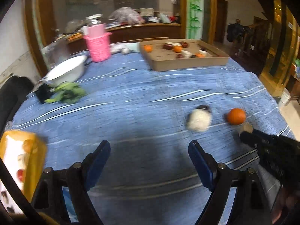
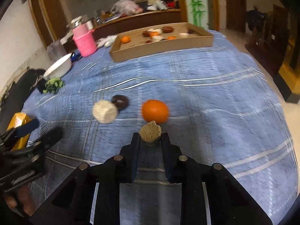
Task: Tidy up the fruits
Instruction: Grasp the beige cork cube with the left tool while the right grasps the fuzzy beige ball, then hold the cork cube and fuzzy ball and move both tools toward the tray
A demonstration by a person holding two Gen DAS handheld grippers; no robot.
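My right gripper (image 2: 150, 138) pinches a small tan block (image 2: 150, 132), jaws pressed on both its sides; the orange (image 2: 154, 110) lies just past its tip, near or touching, can't tell. Cardboard tray (image 2: 161, 50) sits far ahead across the blue tablecloth (image 2: 206, 97). Left gripper (image 1: 150, 150) spread, empty, beside it; white piece (image 1: 199, 120) ahead-right. Cluttered dim room.

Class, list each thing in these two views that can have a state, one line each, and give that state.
Left gripper: open, empty, above the cloth.
Right gripper: shut on a tan block.
Orange: loose on the cloth, just beyond the block.
White puff: on the cloth, touching the dark round.
Box: open, holding fruit.
Bowl: tilted.
Pink basket: upright.
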